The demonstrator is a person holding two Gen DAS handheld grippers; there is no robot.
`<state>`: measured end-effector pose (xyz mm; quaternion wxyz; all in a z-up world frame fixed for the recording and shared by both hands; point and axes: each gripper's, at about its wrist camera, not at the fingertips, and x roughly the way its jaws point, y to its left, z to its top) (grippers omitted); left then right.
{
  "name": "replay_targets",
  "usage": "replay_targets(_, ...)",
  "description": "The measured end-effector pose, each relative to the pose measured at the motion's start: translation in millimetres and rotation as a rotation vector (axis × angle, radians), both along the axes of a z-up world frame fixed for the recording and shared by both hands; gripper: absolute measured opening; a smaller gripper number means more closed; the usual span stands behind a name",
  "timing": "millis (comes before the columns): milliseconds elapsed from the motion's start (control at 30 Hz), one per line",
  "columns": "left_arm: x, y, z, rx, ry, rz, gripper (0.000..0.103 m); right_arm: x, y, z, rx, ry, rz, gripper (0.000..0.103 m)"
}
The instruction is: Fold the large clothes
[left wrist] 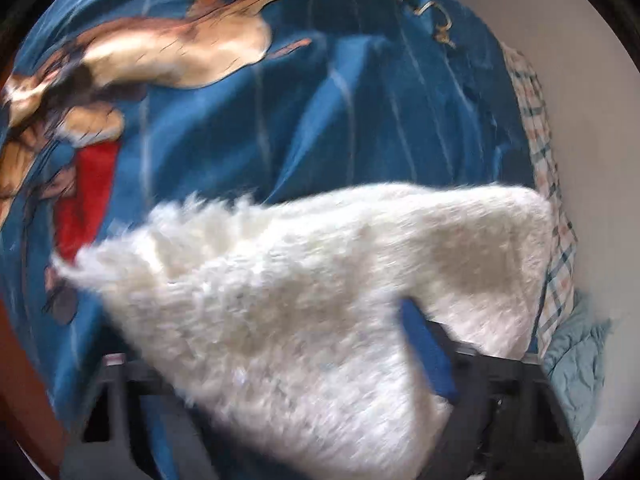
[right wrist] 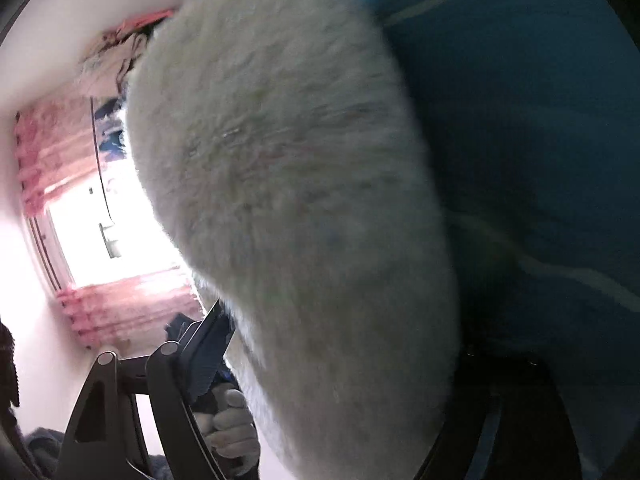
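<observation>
White shaggy fleece, the fluffy white garment (left wrist: 304, 292), fills the foreground of both wrist views and is held up off the blue printed bedspread (left wrist: 360, 112) behind it. On the left gripper (left wrist: 320, 412), I see the fleece passing down between the jaws with a blue pad showing at its right edge; I judge the jaws clenched on the fabric. On the right gripper (right wrist: 332, 364), one blue-padded finger (right wrist: 208, 356) stands clear at the left edge of the fleece while the opposite side is buried behind it, so I cannot tell whether these jaws are clamped or merely alongside. Motion blur is heavy in both views. The garment runs forward and away from each gripper, its long axis lying roughly across the left view, left to right, towards a checked cloth (left wrist: 548, 184) and a pale blue crumpled cloth (left wrist: 580, 360) by the white wall. I judge both grippers equally near the fleece, holding one edge between them; the coming fold depends on carrying that edge over the bedspread.
</observation>
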<state>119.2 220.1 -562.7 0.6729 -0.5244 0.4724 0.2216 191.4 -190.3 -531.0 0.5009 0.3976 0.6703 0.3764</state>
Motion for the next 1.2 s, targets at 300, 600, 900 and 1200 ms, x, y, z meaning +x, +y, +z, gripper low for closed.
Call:
replay_targets(300,23.8,7.9,65.1,0.135,-0.044,-0.086,0.025,11.7,16.5,62.2,0.122,-0.017,-0.136,0.049)
replay_targets(600,133.1,0.8,109.6,0.160,-0.180,-0.158,0.025,122.9,22.3,123.2,0.189,-0.097,-0.221,0.048)
replay_targets(900,340.4,-46.5,109.3,0.218,-0.315,-0.276,0.024,311.0,-54.7,132.4,0.211,-0.172,-0.369,0.048)
replay_targets(1200,499.5,-114.5,25.7,0.163,-0.311,-0.396,0.024,460.7,-124.5,55.0,0.161,-0.146,-0.389,0.048)
